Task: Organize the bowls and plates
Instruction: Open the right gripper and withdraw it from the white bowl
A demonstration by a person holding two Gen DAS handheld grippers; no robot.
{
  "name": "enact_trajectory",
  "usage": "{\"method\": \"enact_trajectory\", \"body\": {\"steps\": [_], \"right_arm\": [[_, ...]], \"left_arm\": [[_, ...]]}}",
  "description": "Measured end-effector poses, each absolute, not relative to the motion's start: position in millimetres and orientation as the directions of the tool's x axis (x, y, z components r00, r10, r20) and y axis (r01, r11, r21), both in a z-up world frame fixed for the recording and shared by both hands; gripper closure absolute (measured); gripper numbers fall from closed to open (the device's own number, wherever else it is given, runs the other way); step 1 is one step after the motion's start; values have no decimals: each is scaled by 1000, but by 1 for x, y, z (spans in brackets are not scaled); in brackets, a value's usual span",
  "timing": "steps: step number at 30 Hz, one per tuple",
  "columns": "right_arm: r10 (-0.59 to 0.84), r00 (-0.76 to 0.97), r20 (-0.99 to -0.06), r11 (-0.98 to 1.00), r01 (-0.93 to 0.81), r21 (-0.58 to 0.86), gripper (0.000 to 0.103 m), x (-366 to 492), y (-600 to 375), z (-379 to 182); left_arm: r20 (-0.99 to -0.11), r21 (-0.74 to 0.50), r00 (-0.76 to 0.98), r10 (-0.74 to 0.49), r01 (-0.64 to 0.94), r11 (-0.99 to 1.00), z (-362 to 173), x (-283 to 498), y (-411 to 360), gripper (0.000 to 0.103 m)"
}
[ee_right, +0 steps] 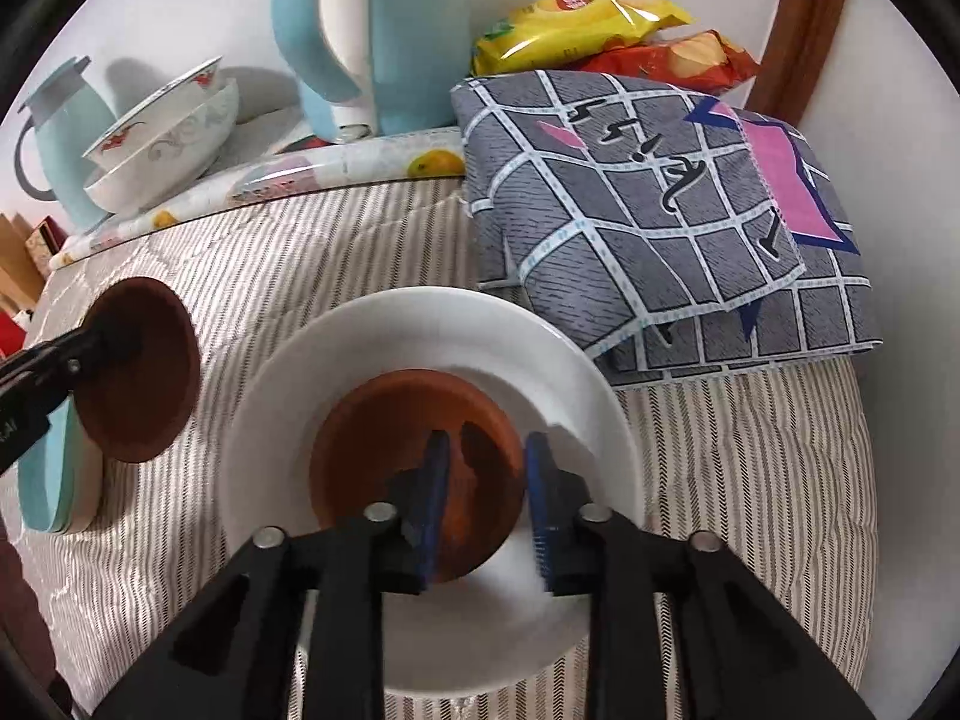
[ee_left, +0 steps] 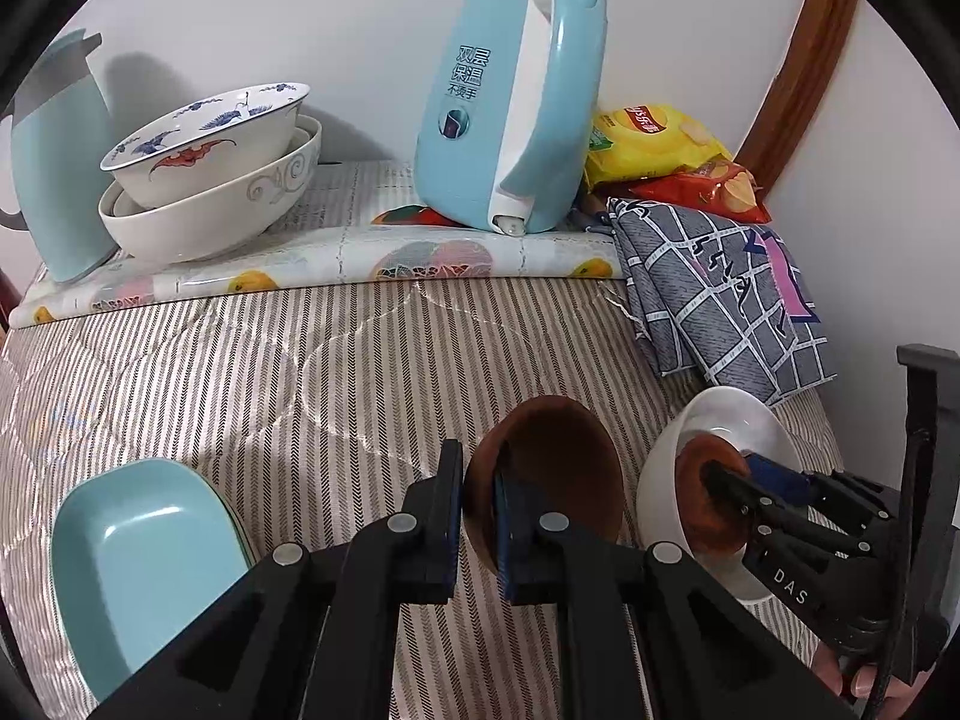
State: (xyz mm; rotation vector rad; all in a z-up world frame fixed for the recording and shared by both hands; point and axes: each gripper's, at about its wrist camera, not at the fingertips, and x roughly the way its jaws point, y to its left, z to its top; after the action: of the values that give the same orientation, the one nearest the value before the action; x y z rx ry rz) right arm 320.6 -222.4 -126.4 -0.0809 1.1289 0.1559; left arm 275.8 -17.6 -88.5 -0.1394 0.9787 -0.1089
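Right hand-held gripper (ee_right: 487,495) stands part open astride the near rim of a brown bowl (ee_right: 414,450) resting inside the white bowl (ee_right: 420,324); pads appear clear of the rim, so it seems released. Left hand-held gripper (ee_left: 479,531) is clamped tight on the rim of a second brown bowl (ee_left: 552,456), held tilted above the striped bedding (ee_left: 240,360). Risks: a withdrawing finger could catch the rim and tip the nested bowl; the one-edge pinch may slip; soft bedding gives unsteady footing. Blue dish (ee_left: 138,558) lies to the left.
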Motion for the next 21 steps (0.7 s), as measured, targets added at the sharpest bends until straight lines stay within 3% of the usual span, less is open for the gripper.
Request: {"method": "enact_trajectory", "body": {"steps": [8, 15, 21], "right_arm": [[138, 467, -873, 983, -174, 62, 71, 306, -233, -102], [148, 551, -821, 988, -123, 96, 63, 285, -262, -69], [107, 569, -815, 994, -68, 83, 62, 267, -292, -59]], "left_arm": [[-799, -172, 580, -155, 25, 985, -72, 268, -20, 93], [-774, -177, 609, -173, 55, 983, -50, 256, -39, 93], [-759, -190, 618, -205, 91, 977, -43, 249, -62, 93]]}}
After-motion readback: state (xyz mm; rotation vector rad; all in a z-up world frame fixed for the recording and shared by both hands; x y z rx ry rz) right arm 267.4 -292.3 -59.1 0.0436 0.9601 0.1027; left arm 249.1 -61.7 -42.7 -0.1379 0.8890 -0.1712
